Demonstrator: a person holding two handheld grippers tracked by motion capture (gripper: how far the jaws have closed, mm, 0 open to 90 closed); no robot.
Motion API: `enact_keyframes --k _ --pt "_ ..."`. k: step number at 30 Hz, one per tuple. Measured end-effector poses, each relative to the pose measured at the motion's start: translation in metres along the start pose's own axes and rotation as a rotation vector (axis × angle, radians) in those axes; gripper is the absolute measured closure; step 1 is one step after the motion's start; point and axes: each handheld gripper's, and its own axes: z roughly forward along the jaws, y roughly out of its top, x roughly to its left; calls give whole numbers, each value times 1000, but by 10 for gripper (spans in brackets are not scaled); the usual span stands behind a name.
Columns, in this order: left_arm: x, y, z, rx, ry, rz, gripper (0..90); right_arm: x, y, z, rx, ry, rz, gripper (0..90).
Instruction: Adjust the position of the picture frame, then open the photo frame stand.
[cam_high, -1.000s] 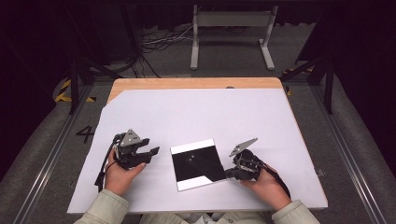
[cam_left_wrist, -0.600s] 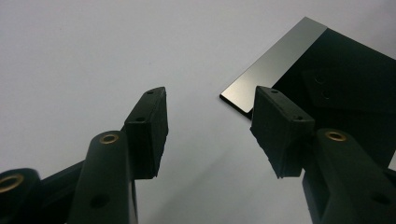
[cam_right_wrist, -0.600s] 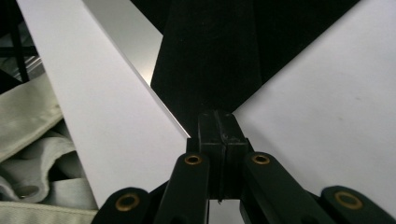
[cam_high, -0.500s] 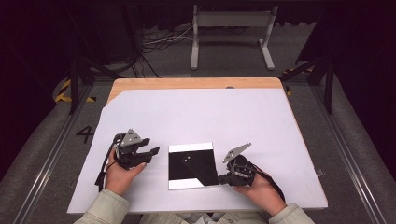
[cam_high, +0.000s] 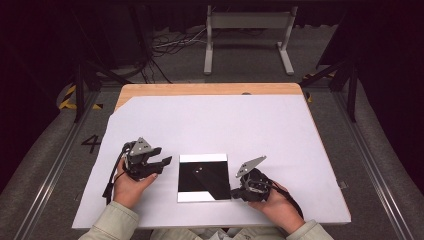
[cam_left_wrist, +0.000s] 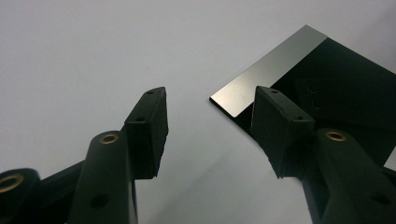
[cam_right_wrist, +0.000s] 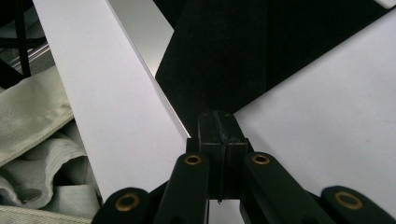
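Mirror-black square panel, glossy, with a pale reflective strip along its far edge, lies flat on the white sheet that covers my counter, near the counter's six o'clock edge and between my two hands.

At the panel's nine o'clock sits my left claw, held in my left hand just beside the panel and not touching it. In the left gripper view its jaws stand wide apart with nothing between them but white sheet; the panel's near corner shows past the right-hand jaw, with two small round marks on its dark face.

At the panel's four o'clock corner is my right claw, in my right hand, its grey three-cornered plate tilted up. In the right gripper view the jaws are pressed fully together, pad against pad, with the tips meeting the corner of the panel. Whether the thin edge is pinched between the pads or only touched by them, I cannot tell. Pale sleeve fabric lies at that view's eight o'clock, beyond the edge of the sheet.
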Motion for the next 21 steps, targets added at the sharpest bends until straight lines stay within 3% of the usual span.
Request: enact_keyframes --k 13,21 --pt "6 1 -10 -19 20 -8 464 -1 -1 -21 -52 -54 -35 896" --pt "9 0 -10 -15 24 -17 465 -1 -2 -32 -59 -42 -35 819"
